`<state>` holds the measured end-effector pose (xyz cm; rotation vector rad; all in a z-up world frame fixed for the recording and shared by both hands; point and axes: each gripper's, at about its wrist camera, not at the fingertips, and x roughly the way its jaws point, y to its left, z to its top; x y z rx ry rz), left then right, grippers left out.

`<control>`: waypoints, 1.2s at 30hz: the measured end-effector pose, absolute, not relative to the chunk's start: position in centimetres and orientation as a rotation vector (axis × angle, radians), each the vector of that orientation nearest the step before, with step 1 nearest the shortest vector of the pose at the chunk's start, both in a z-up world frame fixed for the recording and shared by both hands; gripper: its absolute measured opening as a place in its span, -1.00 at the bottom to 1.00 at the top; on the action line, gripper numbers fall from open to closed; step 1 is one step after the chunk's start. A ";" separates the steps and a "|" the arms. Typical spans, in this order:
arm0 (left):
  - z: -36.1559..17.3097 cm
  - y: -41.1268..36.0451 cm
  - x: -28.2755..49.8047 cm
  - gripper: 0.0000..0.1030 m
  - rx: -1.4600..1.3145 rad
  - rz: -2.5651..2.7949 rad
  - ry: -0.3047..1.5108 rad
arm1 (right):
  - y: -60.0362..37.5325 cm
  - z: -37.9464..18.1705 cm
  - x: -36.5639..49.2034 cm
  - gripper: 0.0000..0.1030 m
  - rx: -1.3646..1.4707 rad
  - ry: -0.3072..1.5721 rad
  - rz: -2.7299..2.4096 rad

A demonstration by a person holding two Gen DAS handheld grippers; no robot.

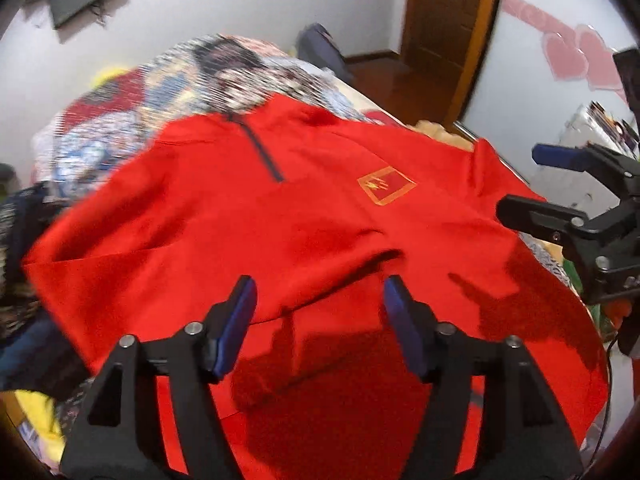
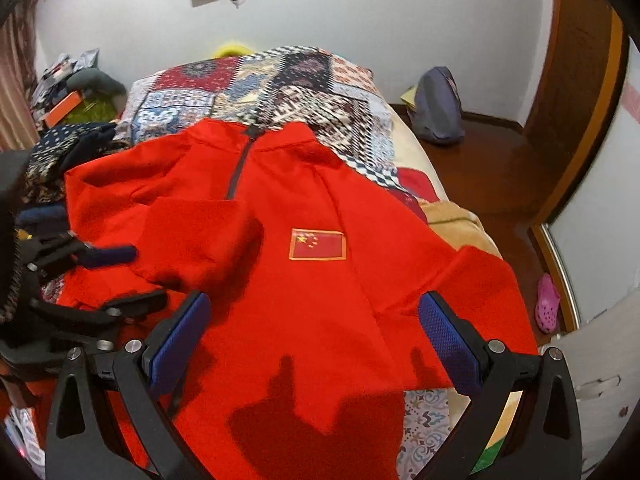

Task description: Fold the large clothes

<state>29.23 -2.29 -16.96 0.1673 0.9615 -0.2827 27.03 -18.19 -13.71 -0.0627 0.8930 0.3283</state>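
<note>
A red zip-neck top lies spread front-up on a bed, covering most of the near half of the patchwork bedspread. A flag patch sits on its chest, and a short dark zip runs down from the collar. The sleeve on the left of the right wrist view is folded in over the chest; the other sleeve lies out toward the bed's right edge.

The right gripper hovers over the top's lower part with its blue-padded fingers spread wide, nothing between them and no pad touching cloth. The left gripper is likewise above the hem area, its fingers parted and empty. Each gripper appears at the edge of the other's view, beside the garment.

A heap of dark patterned clothes crowds the bed's left side, touching the top's shoulder. Past the bed's right edge are a wooden floor, a grey-blue bag against the wall, and a pink clog by a white door. Something yellow peeks over the far end of the bed, too hidden to name. The left wrist view is blurred, so the far bedspread is smeared, and the top's hem is cut off behind the gripper bodies.
</note>
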 end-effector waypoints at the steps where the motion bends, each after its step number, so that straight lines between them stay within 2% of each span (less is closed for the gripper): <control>1: -16.3 -1.3 28.8 0.34 0.167 -0.257 0.943 | -17.8 -13.6 27.0 1.00 -0.071 0.889 0.337; 7: -14.4 6.2 26.0 0.61 0.197 -0.058 0.886 | -13.9 -13.1 26.6 1.00 -0.173 0.864 0.414; 13: -16.7 13.4 23.0 0.62 0.146 0.069 0.956 | -8.7 -14.8 27.2 1.00 -0.289 0.896 0.509; 20: -21.4 16.8 21.4 0.62 0.078 0.117 1.051 | -2.8 -18.5 28.9 0.95 -0.358 0.981 0.581; 25: -24.6 16.3 22.0 0.62 0.070 0.097 1.102 | -0.3 -20.8 29.5 0.65 -0.414 1.039 0.610; 27: -25.2 16.0 22.4 0.62 0.063 0.089 1.109 | 0.5 -21.8 29.7 0.44 -0.456 1.062 0.619; 31: -25.7 15.7 23.3 0.62 0.040 0.086 1.090 | 0.6 -22.1 30.2 0.14 -0.444 1.075 0.650; 32: -25.8 15.7 23.6 0.62 0.032 0.086 1.084 | 0.6 -22.1 30.5 -0.08 -0.433 1.077 0.656; 34: -25.9 15.6 24.5 0.62 0.019 0.090 1.082 | 0.6 -22.2 30.8 -0.24 -0.415 1.076 0.669; 35: -25.9 15.5 25.0 0.62 0.013 0.096 1.078 | 0.7 -22.1 30.9 -0.42 -0.410 1.071 0.668; 36: -25.9 15.5 25.3 0.62 0.007 0.105 1.073 | 0.7 -22.0 31.0 -0.72 -0.407 1.066 0.666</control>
